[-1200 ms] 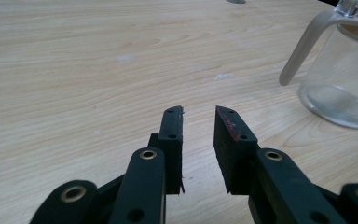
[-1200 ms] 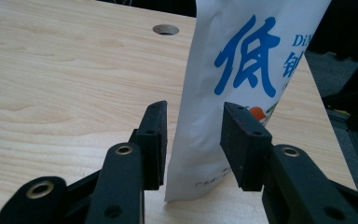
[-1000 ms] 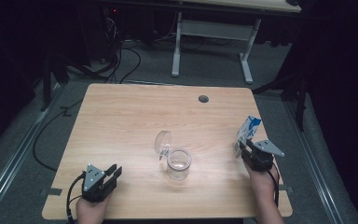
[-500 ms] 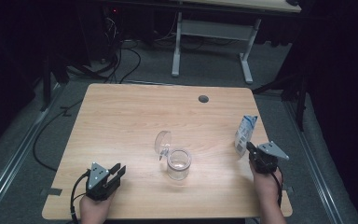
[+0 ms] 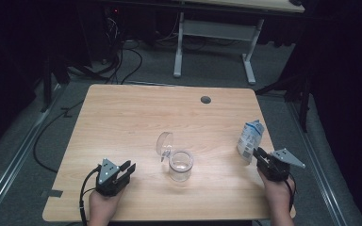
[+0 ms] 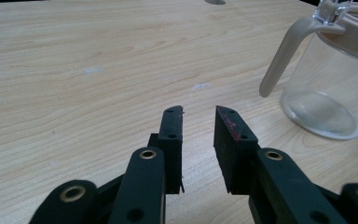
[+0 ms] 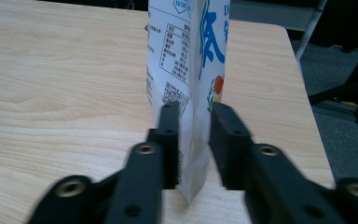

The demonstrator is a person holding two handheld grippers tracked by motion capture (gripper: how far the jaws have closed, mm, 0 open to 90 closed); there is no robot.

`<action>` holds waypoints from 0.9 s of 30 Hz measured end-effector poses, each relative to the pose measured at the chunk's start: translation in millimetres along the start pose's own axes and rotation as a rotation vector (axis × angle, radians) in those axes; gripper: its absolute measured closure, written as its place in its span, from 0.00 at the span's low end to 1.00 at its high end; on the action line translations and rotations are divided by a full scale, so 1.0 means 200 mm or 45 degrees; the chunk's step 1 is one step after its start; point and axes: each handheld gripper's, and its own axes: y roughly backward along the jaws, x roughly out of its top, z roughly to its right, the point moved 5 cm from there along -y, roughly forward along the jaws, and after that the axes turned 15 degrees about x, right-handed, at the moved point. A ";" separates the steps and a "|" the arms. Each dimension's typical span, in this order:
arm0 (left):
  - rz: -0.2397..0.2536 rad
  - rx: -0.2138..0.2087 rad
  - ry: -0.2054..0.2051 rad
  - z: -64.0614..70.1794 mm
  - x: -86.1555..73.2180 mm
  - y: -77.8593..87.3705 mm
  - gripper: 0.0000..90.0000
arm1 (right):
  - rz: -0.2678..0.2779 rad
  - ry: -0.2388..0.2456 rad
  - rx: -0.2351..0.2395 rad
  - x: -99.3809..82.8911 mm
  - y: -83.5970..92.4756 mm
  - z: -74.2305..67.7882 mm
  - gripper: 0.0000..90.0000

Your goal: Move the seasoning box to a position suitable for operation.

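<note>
table [image 5: 122, 122]: wooden, mid-frame | jar [image 5: 180, 165]: clear, lid up, centre | pouch [image 5: 250, 140]: upright, right edge of table, bottom seam between right jaws | right gripper [image 5: 260, 156]: lower right, jaws just reopening, narrow gap, pads flank pouch | left gripper [image 5: 127, 168]: lower left, jaws partly open, empty

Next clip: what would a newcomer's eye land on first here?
Probably the white-and-blue pouch standing upright near the table's right edge, its edge between the jaws of the right tool; the jaws have just been opening from a squeeze. Next, the clear glass jar at the table's middle, its hinged lid flipped open. The left tool sits empty, jaws apart, near the front edge.
</note>
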 end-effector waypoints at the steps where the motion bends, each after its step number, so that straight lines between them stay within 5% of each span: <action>1: 0.004 0.005 0.000 -0.01 0.00 0.01 0.81 | 0.005 -0.001 0.009 0.00 0.00 0.00 0.73; 10: 0.011 0.060 0.032 -0.08 -0.04 0.08 0.80 | 0.014 0.005 -0.009 0.05 -0.08 0.01 0.66; 27: 0.002 0.095 0.049 -0.12 -0.07 0.13 0.80 | 0.035 0.036 0.032 0.08 -0.11 0.03 0.99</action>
